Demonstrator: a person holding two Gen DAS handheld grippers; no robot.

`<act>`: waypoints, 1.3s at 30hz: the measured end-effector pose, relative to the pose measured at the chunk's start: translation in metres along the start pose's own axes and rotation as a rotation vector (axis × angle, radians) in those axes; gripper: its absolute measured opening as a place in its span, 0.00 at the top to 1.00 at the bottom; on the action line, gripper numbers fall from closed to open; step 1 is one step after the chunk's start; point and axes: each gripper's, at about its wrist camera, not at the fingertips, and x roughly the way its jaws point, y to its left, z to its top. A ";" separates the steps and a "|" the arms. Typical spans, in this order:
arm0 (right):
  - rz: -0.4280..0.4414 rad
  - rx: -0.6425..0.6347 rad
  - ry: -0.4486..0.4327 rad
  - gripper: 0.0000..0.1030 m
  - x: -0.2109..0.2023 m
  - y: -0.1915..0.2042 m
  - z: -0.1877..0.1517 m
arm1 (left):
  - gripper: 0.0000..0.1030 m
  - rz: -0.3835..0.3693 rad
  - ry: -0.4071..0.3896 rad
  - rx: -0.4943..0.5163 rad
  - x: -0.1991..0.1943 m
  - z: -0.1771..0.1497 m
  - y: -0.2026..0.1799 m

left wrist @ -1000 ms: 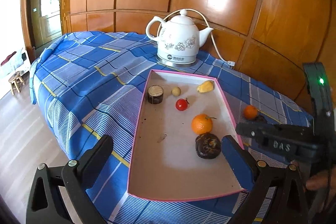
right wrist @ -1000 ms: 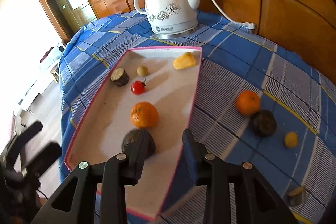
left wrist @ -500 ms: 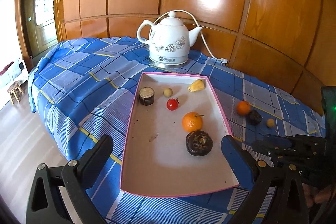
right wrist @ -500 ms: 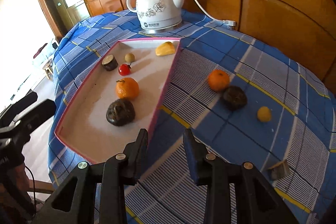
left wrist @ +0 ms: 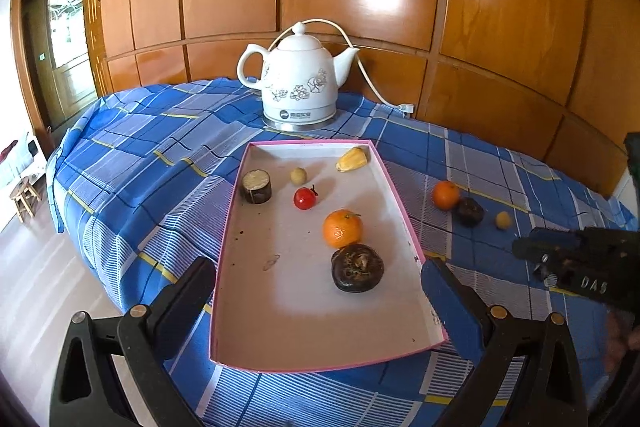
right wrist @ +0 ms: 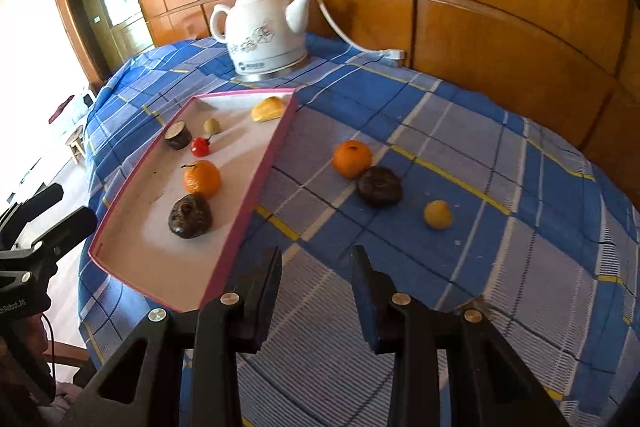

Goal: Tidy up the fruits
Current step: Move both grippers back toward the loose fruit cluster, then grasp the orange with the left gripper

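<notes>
- Shallow pink-rimmed cardboard tray (left wrist: pixel 400 211) sits on the table with the blue plaid cloth (left wrist: pixel 160 155). A white ceramic electric kettle with a flower print (left wrist: pixel 298 83) stands just beyond the tray's far edge, at 12 o'clock.
- In the tray: a stemmed orange mandarin (left wrist: pixel 343 228) nearly touching a wrinkly dark brown round fruit (left wrist: pixel 357 267), plus a small red cherry tomato (left wrist: pixel 305 197).
- Out on the cloth at the tray's 3 o'clock side: a second orange mandarin (right wrist: pixel 352 159) right against another dark brown fruit (right wrist: pixel 379 185), and a little yellow round fruit (right wrist: pixel 438 214) near them.
- Left gripper (left wrist: pixel 316 295) has its fingers spread wide and holds nothing, hovering at the tray's near end.
- Right gripper (right wrist: pixel 316 283) is over bare cloth beside the tray, fingers parted and nothing between them.
</notes>
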 end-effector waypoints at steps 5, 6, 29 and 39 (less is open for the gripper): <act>-0.037 0.014 -0.014 0.66 -0.010 -0.020 0.002 | 0.00 -0.004 0.008 0.013 0.001 0.000 -0.004; -0.046 0.017 -0.017 0.66 -0.012 -0.024 0.002 | 0.00 -0.006 0.010 0.015 0.001 0.000 -0.005; -0.230 0.180 -0.022 0.66 -0.019 -0.140 -0.011 | 0.00 -0.073 0.072 0.089 0.015 -0.001 -0.034; -0.183 0.320 -0.017 0.66 -0.021 -0.166 -0.017 | 0.01 -0.099 0.150 0.138 0.040 0.019 -0.059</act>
